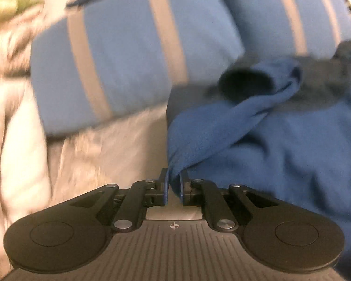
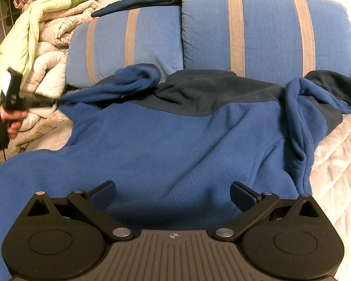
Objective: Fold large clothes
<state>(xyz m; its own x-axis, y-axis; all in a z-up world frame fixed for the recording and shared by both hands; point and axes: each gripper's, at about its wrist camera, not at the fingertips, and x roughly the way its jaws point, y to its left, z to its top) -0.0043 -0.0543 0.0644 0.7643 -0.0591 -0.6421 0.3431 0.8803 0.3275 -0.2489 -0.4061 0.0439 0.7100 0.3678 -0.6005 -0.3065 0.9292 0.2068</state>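
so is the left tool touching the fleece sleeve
Touching. The left wrist view shows the left tool shut on the sleeve, fabric pinched between its pads.

blue fleece point(image 2: 166, 140) with navy shoulders; blue cushions point(image 2: 266, 32), seemingly beige-striped.

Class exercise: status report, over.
Left gripper shut on fleece sleeve. Right gripper open over blue fleece. Fleece spread against sofa cushions; nothing blocking.
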